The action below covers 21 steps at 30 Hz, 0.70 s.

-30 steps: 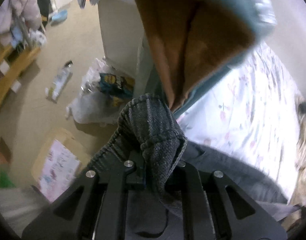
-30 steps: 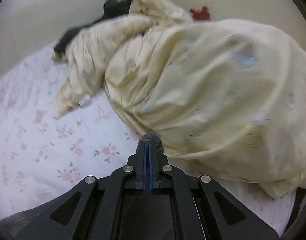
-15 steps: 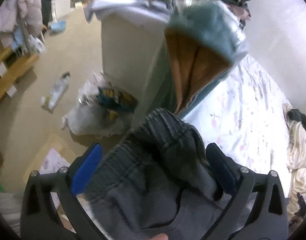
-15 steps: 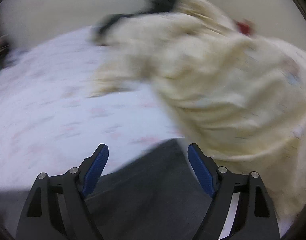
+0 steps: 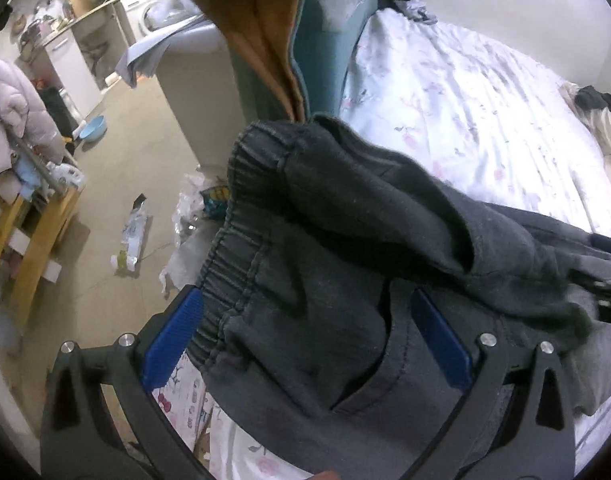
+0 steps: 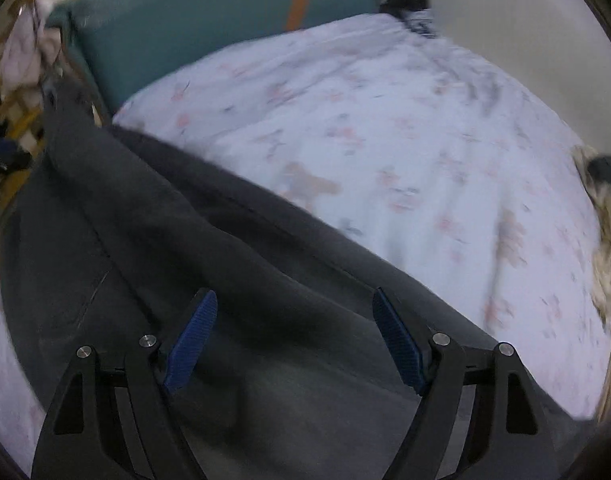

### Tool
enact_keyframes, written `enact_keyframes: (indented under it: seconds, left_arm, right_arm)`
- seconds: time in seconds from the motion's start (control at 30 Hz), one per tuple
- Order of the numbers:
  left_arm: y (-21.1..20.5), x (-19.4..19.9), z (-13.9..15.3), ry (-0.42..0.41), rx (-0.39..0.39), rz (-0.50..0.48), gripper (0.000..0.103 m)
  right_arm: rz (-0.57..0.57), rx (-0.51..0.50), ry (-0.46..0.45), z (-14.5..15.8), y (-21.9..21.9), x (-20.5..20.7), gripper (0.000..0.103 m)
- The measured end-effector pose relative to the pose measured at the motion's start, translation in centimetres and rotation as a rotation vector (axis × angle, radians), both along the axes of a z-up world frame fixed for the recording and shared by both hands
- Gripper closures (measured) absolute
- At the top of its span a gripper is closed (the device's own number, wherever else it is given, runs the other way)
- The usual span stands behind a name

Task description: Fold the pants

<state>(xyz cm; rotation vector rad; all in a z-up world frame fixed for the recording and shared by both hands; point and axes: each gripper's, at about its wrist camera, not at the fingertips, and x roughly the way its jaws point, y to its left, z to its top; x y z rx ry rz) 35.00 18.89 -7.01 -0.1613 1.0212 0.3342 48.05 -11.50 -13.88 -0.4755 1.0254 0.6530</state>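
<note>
Dark grey pants lie bunched along the near edge of the bed, elastic waistband at the corner beside the floor. Left gripper: jaws spread wide, having just opened; the waistband lies between the pads, unpinched. Right gripper: jaws spread, having just narrowed slightly after opening, cloth lying loose between them, view blurred. Risks, as judged: the released waistband may slide off the corner toward the floor; a hasty regrip could catch several layers and spoil the fold

Matt grey cloth pants on smooth floral cotton sheet
</note>
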Motion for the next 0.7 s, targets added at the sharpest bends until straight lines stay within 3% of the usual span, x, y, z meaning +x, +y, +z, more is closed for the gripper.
enact_keyframes:
  seconds: [0.03, 0.1, 0.13, 0.17, 0.23, 0.33, 0.43, 0.5, 0.53, 0.6, 0.63, 0.67, 0.7]
  left_arm:
    - [-0.1, 0.0, 0.2, -0.008, 0.006, -0.014, 0.001]
    - [-0.5, 0.0, 0.4, -0.018, 0.027, -0.046, 0.001]
    - [-0.6, 0.0, 0.6, -0.025, 0.039, -0.058, 0.001]
    - [-0.5, 0.0, 0.6, -0.033, 0.048, -0.068, 0.001]
    - [-0.6, 0.1, 1.0, -0.046, 0.056, -0.084, 0.001]
    - [-0.4, 0.3, 1.3, -0.064, 0.057, -0.09, 0.001]
    - [-0.6, 0.7, 0.7, -0.049, 0.055, -0.09, 0.001]
    - [-1.1, 0.7, 0.1, -0.025, 0.032, -0.101, 0.001]
    - [-1.3, 0.7, -0.2, -0.017, 0.022, -0.107, 0.001]
    - [-2.0, 0.6, -0.6, -0.009, 0.002, -0.137, 0.001]
    - [-2.4, 0.5, -0.7, -0.01, 0.003, -0.155, 0.001]
    - [-2.7, 0.3, -0.6, -0.015, 0.002, -0.168, 0.001]
    - [-3.0, 0.2, -0.6, -0.022, -0.002, -0.185, 0.001]
  right_arm:
    - [0.011, -0.024, 0.013, -0.7, 0.6, 0.4, 0.028]
    - [0.031, -0.074, 0.049, -2.0, 1.8, 1.2, 0.062]
    - [0.048, -0.096, 0.067, -2.2, 2.0, 1.5, 0.096]
    - [0.066, -0.098, 0.055, -1.7, 2.0, 1.4, 0.101]
    - [0.092, -0.072, 0.011, -0.1, 2.3, 1.5, 0.102]
    - [0.035, -0.04, -0.039, 2.0, 1.6, 3.6, 0.102]
    - [-0.054, -0.041, -0.056, 1.4, 2.2, 5.3, 0.102]
    - [-0.082, -0.068, 0.008, -0.7, 2.6, 6.1, 0.1]
    - [-0.108, -0.066, 0.083, -1.9, 2.6, 6.6, 0.096]
    - [-0.13, -0.026, 0.076, -1.6, 1.5, 6.0, 0.095]
    - [-0.161, 0.01, 0.049, -0.6, 0.1, 5.4, 0.083]
    - [-0.202, 0.049, 0.04, 0.3, -1.5, 5.0, 0.054]
    - [-0.25, 0.104, 0.035, 1.4, -3.6, 4.2, 0.038]
